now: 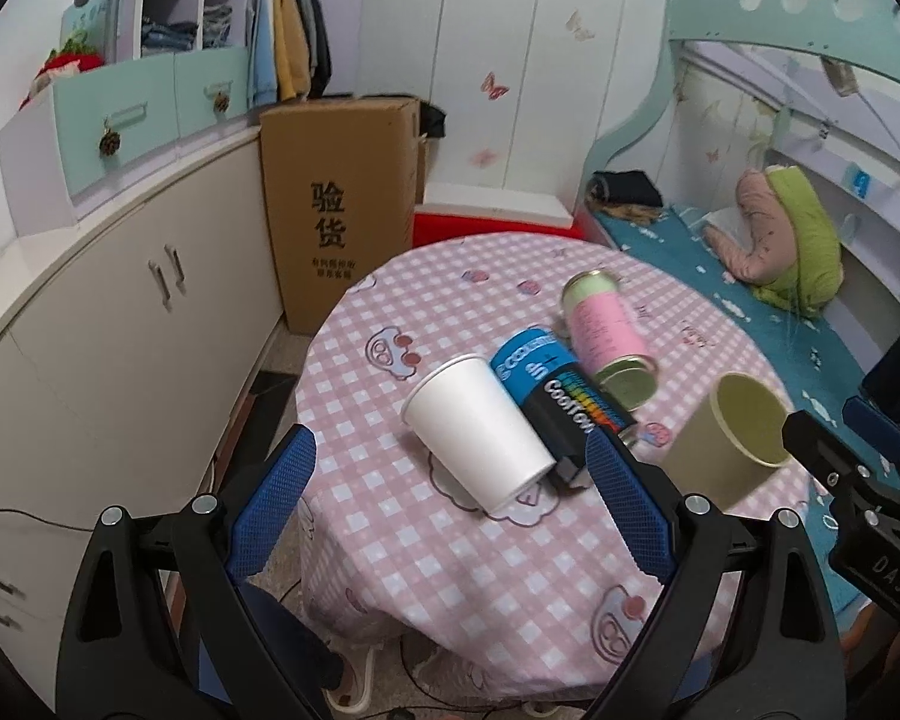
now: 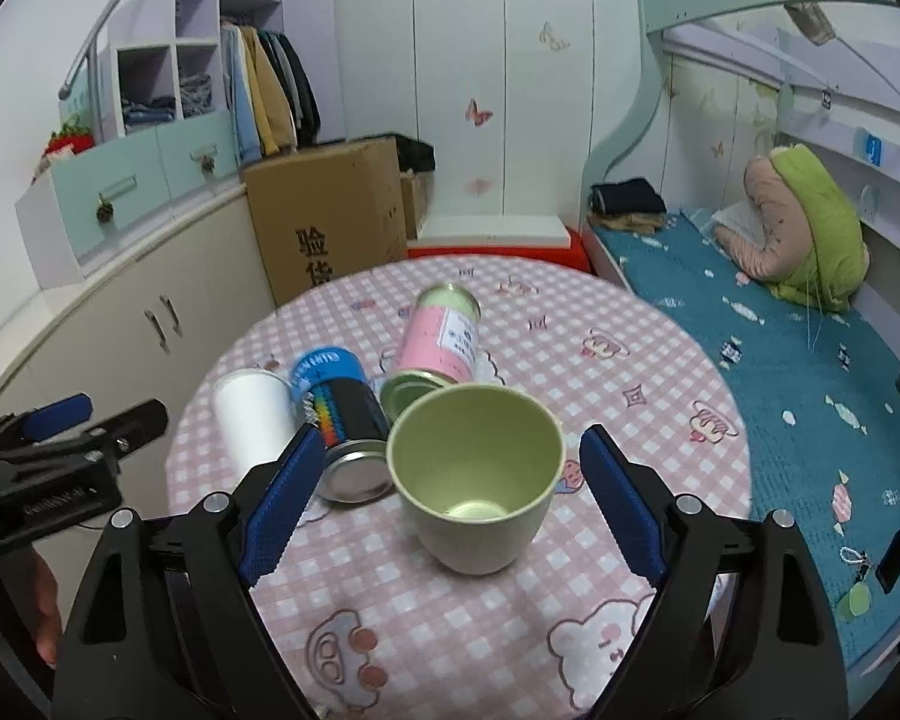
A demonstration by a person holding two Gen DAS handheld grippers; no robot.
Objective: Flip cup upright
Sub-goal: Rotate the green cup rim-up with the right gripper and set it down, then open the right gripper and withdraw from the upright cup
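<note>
**Green cup stands between my right fingers; white cup lies on its side ahead of my left**

Nearest my right camera are the blue pads of my right gripper (image 2: 444,498), spread wide with clear space on both sides of the green cup (image 2: 477,480). That cup sits upright on the pink checked tablecloth (image 2: 660,372), mouth up, its pale bottom visible inside. Neither pad touches it. In the left view the same green cup (image 1: 729,438) appears off to the right, just beside the black tip of my right gripper (image 1: 810,450).

My left gripper (image 1: 450,504) is also spread wide and holds nothing. Just ahead of it, between the lines of its two pads, lies the white paper cup (image 1: 477,429) on its side, its closed bottom pointing toward the far left and its open mouth toward me and to the right. The pads are apart from it.

Touching the white cup's far side is a blue and black can (image 1: 561,393), also lying down, and just beyond that a pink can (image 1: 609,339) with a green end, on its side as well. From the right view the three lie in a row: white cup (image 2: 255,420) at left, blue and black can (image 2: 342,420) in the middle, pink can (image 2: 441,342) behind the green cup's rim. My left gripper (image 2: 90,438) shows at the left edge there, off the table's edge.

Behind the table stand a cardboard box (image 1: 336,204) and a bed (image 1: 768,324).
</note>
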